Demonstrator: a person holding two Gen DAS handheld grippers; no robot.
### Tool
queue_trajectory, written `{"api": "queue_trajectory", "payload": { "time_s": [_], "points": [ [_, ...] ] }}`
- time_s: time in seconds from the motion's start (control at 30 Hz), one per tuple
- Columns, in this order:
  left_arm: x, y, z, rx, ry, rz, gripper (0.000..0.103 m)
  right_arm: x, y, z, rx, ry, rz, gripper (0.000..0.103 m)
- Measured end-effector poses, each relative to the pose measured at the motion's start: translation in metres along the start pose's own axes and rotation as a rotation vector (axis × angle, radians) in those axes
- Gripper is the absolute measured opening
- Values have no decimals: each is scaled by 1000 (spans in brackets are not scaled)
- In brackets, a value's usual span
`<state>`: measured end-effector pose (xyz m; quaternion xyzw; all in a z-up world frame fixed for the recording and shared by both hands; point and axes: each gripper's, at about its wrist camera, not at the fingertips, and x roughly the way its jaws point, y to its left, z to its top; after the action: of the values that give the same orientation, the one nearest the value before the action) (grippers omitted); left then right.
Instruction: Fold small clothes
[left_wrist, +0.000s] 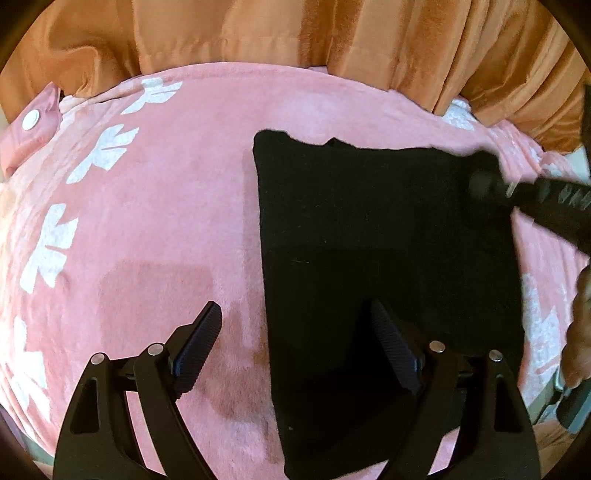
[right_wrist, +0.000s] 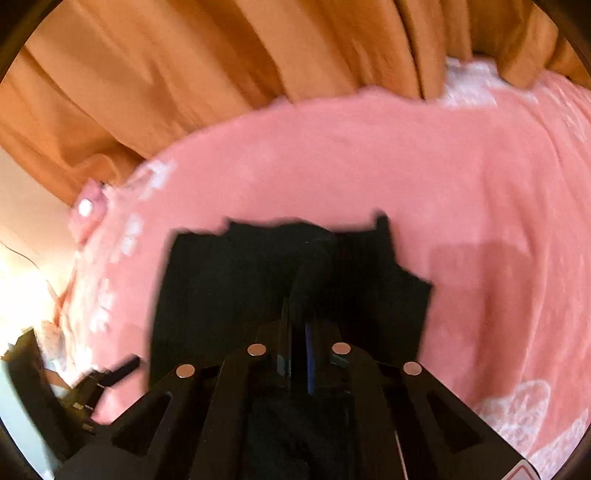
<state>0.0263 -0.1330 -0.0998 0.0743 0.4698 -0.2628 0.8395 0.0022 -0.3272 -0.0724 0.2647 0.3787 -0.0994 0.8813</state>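
An orange curtain (left_wrist: 332, 33) hangs behind the bed, and a pink blanket (left_wrist: 177, 206) with white leaf prints covers the bed itself. On that blanket lies the black cloth (left_wrist: 388, 240), spread mostly flat, its far edge uneven with a small notch.

My right gripper (right_wrist: 301, 295) has its jaws closed on a fold of the cloth near the far right corner; the black fabric runs up between the pads, and the right wrist view is blurred, so I judge I am mid-pull. My left gripper (left_wrist: 295, 343) hovers over the cloth's near left edge with jaws wide apart, one finger above the blanket, the other above the cloth, holding nothing.

The risks as I judge them: the plush blanket grips fabric, so a one-sided pull by the right gripper could drag the whole cloth instead of folding it, since nothing pins the near edge. The pinch may hold only the top layer, and then the layers would slide apart and the fold come out crooked. If my left jaws close here, they could catch blanket pile along with the cloth edge and lift both.
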Motion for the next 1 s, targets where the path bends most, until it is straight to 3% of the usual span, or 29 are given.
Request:
{"api": "queue_trajectory", "payload": {
  "time_s": [0.1,0.2,0.27,0.4,0.43,0.47,0.53,0.6,0.63,0.67,0.77,0.87,1.0],
  "points": [
    [-14,2,-1,-8,-22,-63,80,-9,-1,7,-36,-45,-45,5],
    [-14,4,-3,14,-25,-73,80,43,-45,-6,50,152,-152,9],
    [-10,8,-5,3,-6,-71,80,38,-58,-18,136,123,-101,12],
    [-16,20,-9,-67,28,-194,81,-14,-37,-34,56,90,-100,27],
    [-17,21,-10,-72,29,-203,82,-27,-34,-46,55,91,-72,34],
    [-18,22,-12,-73,29,-205,82,-36,-33,-58,63,108,-34,40],
    [-17,21,-16,-64,30,-186,82,-33,-25,-80,42,186,24,40],
    [-14,19,-19,-55,34,-170,82,-21,-15,-94,-37,223,-14,37],
    [-14,19,-20,-52,36,-164,82,-14,-13,-99,-75,238,-60,13],
    [-14,18,-23,-50,35,-158,82,-14,-14,-97,-66,235,-61,2],
    [-22,18,-27,-38,12,-158,82,-34,-16,-99,-62,214,-40,2],
    [-13,18,-28,-4,22,-120,83,-7,-37,-112,-35,335,-102,1],
    [-4,27,-26,-59,69,-162,83,-19,-24,-105,-57,285,-86,3]
  ]
}}
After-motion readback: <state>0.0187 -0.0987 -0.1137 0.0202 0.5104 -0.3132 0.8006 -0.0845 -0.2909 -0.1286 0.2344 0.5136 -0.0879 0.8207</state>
